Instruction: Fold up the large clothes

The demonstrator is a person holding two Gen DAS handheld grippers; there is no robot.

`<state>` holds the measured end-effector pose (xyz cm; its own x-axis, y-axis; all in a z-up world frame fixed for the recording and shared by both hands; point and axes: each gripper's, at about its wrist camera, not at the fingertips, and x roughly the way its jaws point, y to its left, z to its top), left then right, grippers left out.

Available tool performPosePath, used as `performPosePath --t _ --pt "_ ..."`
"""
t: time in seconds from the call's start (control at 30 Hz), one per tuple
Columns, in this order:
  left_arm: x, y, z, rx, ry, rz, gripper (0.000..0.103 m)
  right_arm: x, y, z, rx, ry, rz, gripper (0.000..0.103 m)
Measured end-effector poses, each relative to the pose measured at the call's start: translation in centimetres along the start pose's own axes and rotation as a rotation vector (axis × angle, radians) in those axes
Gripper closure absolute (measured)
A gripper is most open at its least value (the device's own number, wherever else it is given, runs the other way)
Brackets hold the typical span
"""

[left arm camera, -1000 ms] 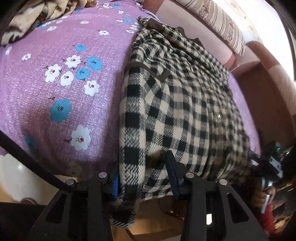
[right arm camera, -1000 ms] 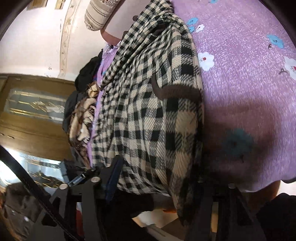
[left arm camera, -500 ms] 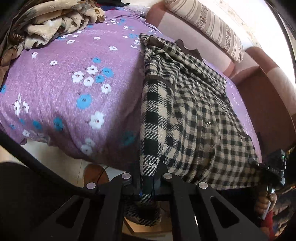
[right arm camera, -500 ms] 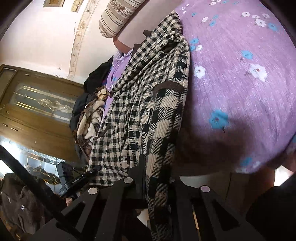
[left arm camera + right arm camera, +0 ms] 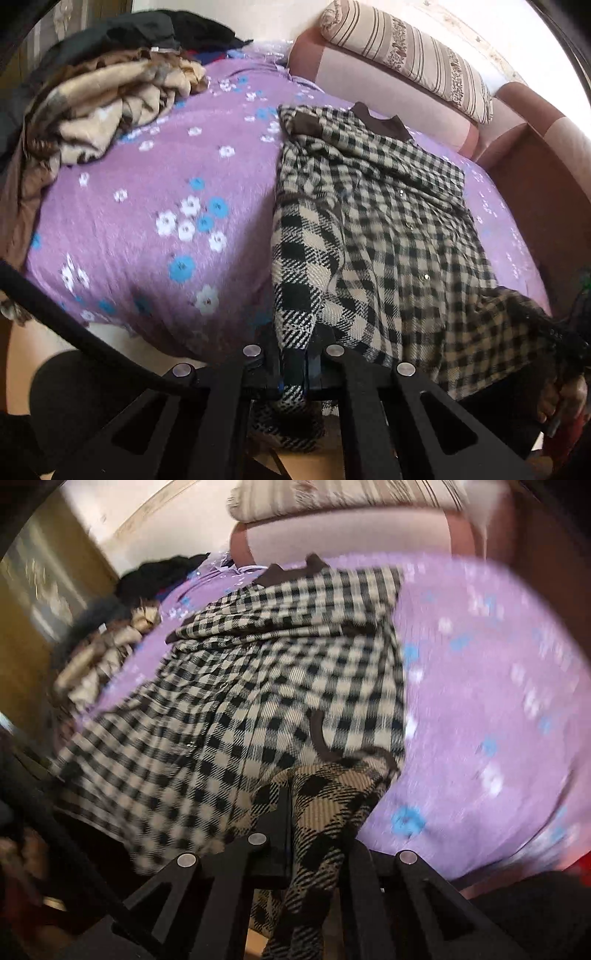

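Left wrist view: the coat (image 5: 388,236) is spread on the bed (image 5: 147,221), collar toward the headboard; its near hem corner is pinched in the closed left claw (image 5: 295,369) at the bed's edge. A heap of blankets (image 5: 110,103) lies well apart.

Right wrist view — blurred: the other hem corner is gripped by the closed right claw (image 5: 314,834). Heavy cloth may be pulled from either grip if it is lifted unevenly, and the fold would then be skewed.

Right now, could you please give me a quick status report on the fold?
Left claw and right claw each shut on checked coat hem. Coat flat on purple floral bedspread. Crumpled blanket far left, apart.
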<state>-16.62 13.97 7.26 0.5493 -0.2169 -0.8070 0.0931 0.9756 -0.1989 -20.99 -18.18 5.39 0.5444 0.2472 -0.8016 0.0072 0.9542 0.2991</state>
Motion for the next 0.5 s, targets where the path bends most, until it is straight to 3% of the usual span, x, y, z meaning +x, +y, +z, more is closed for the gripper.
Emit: performPosePath --t 0.17,0.5 --pt "-0.5 -1.0 0.7 0.048 -0.029 0.031 0.098 0.3 2.1 0.5 -0.106 -0.008 -0.113 0.097" --pt "0.2 -1.6 1.2 0.064 -0.024 0.056 0.098 0.7 2.7 0.9 -0.145 -0.012 -0.158 0.097"
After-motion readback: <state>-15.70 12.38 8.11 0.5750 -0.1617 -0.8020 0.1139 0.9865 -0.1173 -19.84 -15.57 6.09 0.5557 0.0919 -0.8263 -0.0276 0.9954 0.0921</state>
